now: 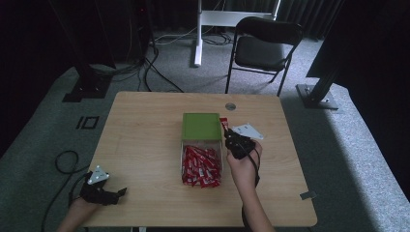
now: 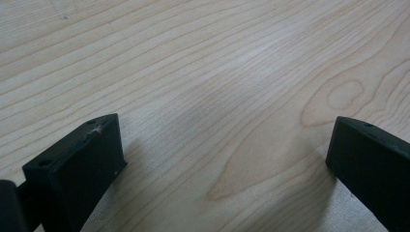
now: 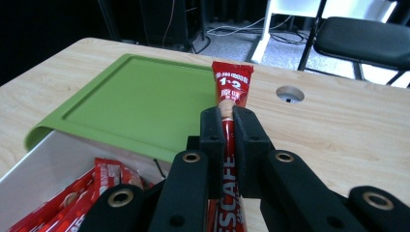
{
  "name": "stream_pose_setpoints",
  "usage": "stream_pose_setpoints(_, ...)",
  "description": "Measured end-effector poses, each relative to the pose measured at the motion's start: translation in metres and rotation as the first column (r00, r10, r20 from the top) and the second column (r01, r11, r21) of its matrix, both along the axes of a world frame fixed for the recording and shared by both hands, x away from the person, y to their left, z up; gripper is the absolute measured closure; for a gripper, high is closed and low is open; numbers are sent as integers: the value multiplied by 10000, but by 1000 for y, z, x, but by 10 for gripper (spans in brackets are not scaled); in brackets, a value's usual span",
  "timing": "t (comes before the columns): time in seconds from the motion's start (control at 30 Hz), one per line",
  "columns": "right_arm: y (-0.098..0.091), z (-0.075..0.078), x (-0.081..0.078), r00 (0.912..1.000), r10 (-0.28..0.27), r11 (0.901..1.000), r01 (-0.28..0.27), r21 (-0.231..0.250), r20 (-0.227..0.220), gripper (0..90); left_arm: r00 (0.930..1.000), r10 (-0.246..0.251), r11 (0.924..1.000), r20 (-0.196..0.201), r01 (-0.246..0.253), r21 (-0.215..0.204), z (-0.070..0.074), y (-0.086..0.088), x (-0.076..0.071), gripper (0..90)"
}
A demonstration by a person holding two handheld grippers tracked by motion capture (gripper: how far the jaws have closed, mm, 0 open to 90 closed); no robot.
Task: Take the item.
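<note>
Grey carpet is surrounding a light wooden counter (image 1: 145, 145), with a black folding chair (image 1: 263, 46) standing beyond its far edge and a round cable hole (image 1: 230, 106) sitting near that edge. At the counter's middle, a white box (image 1: 183, 159) is lying with its green lid (image 1: 201, 126) slid toward the far side, leaving a heap of red sachets (image 1: 200, 166) showing in the open near half.

Just right of the box, the right claw (image 3: 226, 113) is clamping one red coffee stick sachet (image 3: 232, 82) between its nearly closed jaws; the sachet is standing upright, its printed top poking above the jaw tips, over the right edge of the green lid. A hand (image 1: 244, 164) is holding this claw from below.

Well apart, at the counter's near left corner, the left claw (image 1: 104, 191) is resting low over bare wood, its jaws spread wide and gripping nothing.
</note>
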State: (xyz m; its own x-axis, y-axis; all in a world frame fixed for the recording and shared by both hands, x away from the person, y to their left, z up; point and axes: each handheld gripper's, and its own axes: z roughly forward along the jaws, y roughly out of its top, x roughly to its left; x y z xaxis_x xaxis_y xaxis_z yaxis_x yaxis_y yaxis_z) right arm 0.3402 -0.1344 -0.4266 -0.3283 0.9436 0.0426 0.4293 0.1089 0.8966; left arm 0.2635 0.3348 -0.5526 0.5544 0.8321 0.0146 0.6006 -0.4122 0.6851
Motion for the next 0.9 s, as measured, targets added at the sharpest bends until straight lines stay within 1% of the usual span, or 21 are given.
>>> stream_pose_setpoints(0.07,-2,-6,3,9998,-152,9999,152,-9,-89,837,10000,3,10000,-3,-3,-5,0,0,0,7)
stream_pose_setpoints(0.13,-3,-12,6,9995,-204,9997,206,95,-234,837,10000,-5,10000,-5,5,1,0,0,0,7)
stream_pose_setpoints(0.17,-3,-12,6,9995,-204,9997,206,95,-234,837,10000,-5,10000,-5,5,1,0,0,0,7)
stream_pose_setpoints(0.2,-4,-19,9,9989,-242,9996,247,128,-411,837,10000,-2,10000,-4,2,-3,0,0,0,7)
stream_pose_setpoints(0.27,-4,-25,11,9982,-423,9991,424,28,-435,837,10000,4,10000,-7,-4,-10,0,0,0,7)
stream_pose_setpoints(0.33,-6,-31,14,9970,-537,9984,546,148,-559,837,10000,7,10000,-8,-7,-11,0,0,0,7)
stream_pose_setpoints(0.37,-6,-34,15,9964,-605,9981,612,98,-602,837,10000,3,10000,-7,-3,-10,0,0,0,7)
stream_pose_setpoints(0.4,-6,-38,16,9961,-548,9982,565,224,-697,837,10000,3,10000,-7,-3,-10,0,0,0,7)
stream_pose_setpoints(0.47,-6,-38,16,9961,-548,9982,565,224,-697,837,10000,5,10000,-8,-5,-11,0,0,0,7)
stream_pose_setpoints(0.5,-8,-48,19,9944,-693,9967,723,355,-795,837,10000,4,10000,-5,-4,-9,0,0,0,7)
stream_pose_setpoints(0.53,-8,-50,20,9935,-725,9962,763,414,-874,837,10000,2,10000,-6,-2,-8,0,0,0,7)
stream_pose_setpoints(0.6,-8,-56,22,9921,-934,9950,960,274,-842,837,10000,8,10000,-6,-8,-12,0,0,0,7)
stream_pose_setpoints(0.73,-10,-69,25,9880,-1142,9921,1189,409,-1036,837,10000,6,10000,-7,-6,-10,0,0,0,7)
stream_pose_setpoints(0.87,-8,-82,29,9837,-1230,9918,1266,196,-1308,837,10000,5,10000,-7,-5,-8,0,0,0,7)
stream_pose_setpoints(0.9,-8,-85,31,9820,-1249,9910,1303,292,-1419,837,10000,5,10000,-6,-5,-10,0,0,0,7)
